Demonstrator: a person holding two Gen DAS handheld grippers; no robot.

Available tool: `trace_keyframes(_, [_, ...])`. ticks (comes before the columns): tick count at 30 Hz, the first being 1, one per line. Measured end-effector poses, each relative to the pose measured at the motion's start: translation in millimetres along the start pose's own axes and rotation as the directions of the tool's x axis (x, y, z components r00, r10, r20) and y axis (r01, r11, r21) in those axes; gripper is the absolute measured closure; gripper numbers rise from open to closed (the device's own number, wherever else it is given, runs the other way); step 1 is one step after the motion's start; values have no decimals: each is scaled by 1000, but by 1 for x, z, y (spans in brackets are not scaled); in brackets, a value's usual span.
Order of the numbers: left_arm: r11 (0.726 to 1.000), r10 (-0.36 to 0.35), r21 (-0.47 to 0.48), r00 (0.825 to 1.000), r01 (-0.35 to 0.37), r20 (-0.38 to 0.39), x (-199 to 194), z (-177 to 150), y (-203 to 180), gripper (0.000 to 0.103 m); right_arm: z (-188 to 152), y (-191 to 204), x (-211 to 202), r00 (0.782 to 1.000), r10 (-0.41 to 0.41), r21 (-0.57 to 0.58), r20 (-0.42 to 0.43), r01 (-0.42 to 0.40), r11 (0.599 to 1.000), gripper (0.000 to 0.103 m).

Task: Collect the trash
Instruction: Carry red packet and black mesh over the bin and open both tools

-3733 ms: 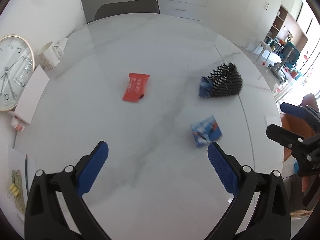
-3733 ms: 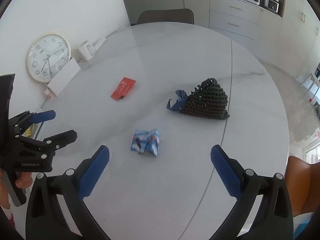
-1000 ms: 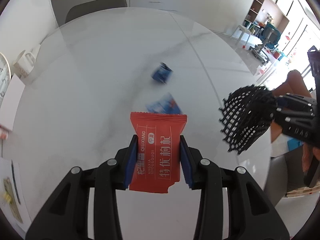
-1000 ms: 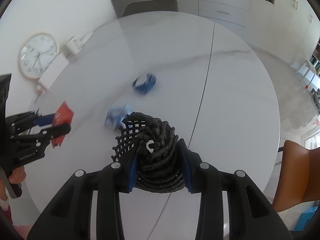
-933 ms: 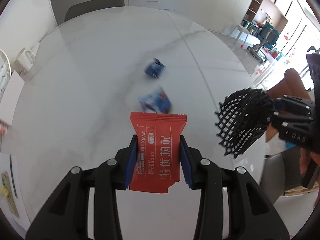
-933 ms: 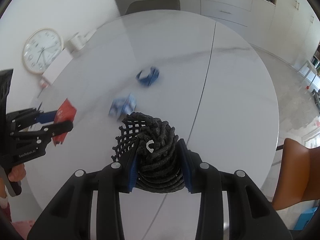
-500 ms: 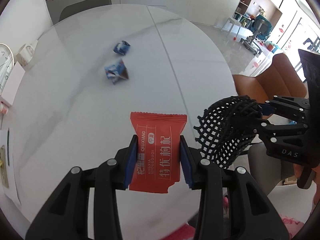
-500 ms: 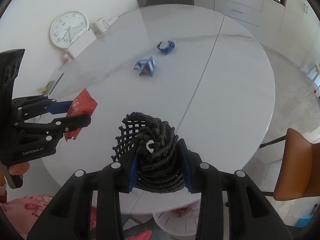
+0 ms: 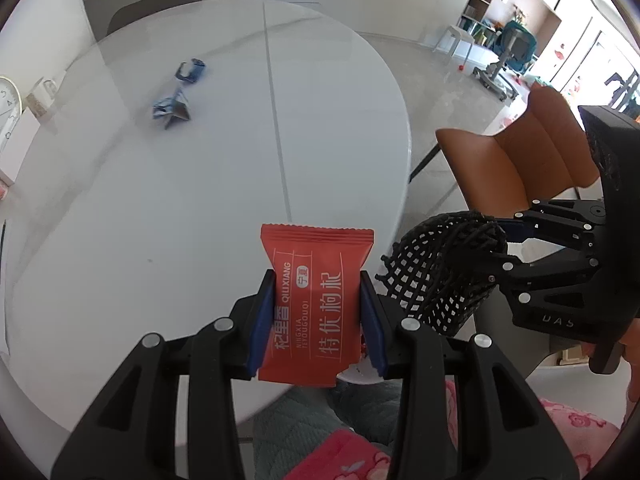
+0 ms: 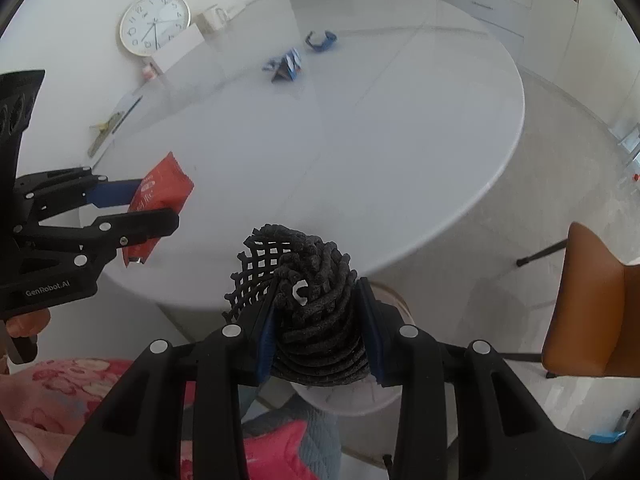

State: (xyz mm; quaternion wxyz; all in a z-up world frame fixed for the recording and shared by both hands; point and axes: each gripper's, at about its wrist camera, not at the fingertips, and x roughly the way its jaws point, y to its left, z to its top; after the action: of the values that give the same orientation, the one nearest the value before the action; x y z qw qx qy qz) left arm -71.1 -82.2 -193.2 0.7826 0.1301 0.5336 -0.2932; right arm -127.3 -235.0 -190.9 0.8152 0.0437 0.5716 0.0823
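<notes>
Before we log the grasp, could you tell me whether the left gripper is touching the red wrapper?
Touching. The left wrist view shows the left gripper with both blue pads pressed against the sides of the red wrapper, holding it clear of the table.

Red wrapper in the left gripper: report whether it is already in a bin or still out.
Still out. The red wrapper is clamped upright between the left gripper's blue pads, above the white table's near edge; no bin clearly visible.

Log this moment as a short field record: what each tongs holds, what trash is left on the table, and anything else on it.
left tongs: shut on red snack packet
right tongs: shut on black foam net
trash left on white round table: two blue wrappers, crumpled blue wrapper and flattened blue wrapper, lying apart at the far side
also on table: wall clock, white mug
below tongs: white bin rim, partly hidden
</notes>
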Motion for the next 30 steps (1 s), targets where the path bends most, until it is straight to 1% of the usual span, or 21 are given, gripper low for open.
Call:
trace_keyframes(4, [1000, -8, 20, 1000, 8, -9, 5, -6, -23, 64, -21, -13, 0, 1000, -4, 8, -22, 5, 1000, 65])
trace_keyframes(10, [999, -15, 50, 999, 17, -28, 14, -7, -47, 64, -38, -29, 3, 999, -2, 29, -42, 3, 1000, 64])
trace_keyframes(19, [997, -21, 78, 998, 25, -54, 23, -7, -58, 64, -45, -41, 10, 998, -10, 29, -55, 12, 1000, 64])
trace_keyframes(23, [996, -27, 88, 997, 33, -68, 28, -7, -57, 64, -51, -42, 25, 997, -5, 26, -78, 7, 1000, 64])
trace_keyframes(24, [995, -27, 92, 997, 33, -71, 29, -7, -56, 64, -53, -40, 28, 997, -4, 18, -83, 5, 1000, 63])
trace_keyframes(25, [995, -28, 97, 997, 35, -74, 29, -8, -57, 64, -53, -39, 32, 996, -5, 10, -86, 6, 1000, 58])
trace_keyframes(26, [994, -30, 100, 996, 38, -80, 30, -8, -58, 64, -55, -37, 39, 995, -10, -1, -95, 10, 1000, 51])
trace_keyframes(27, [994, -34, 102, 996, 42, -84, 31, -9, -59, 64, -56, -37, 43, 994, -13, -5, -104, 13, 1000, 47])
trace_keyframes(29, [994, -41, 100, 994, 51, -98, 35, -11, -58, 64, -57, -36, 47, 994, -17, 2, -109, 18, 1000, 33])
trace_keyframes(30, [993, -46, 99, 993, 56, -107, 37, -12, -58, 64, -57, -36, 47, 994, -21, 8, -110, 22, 1000, 30])
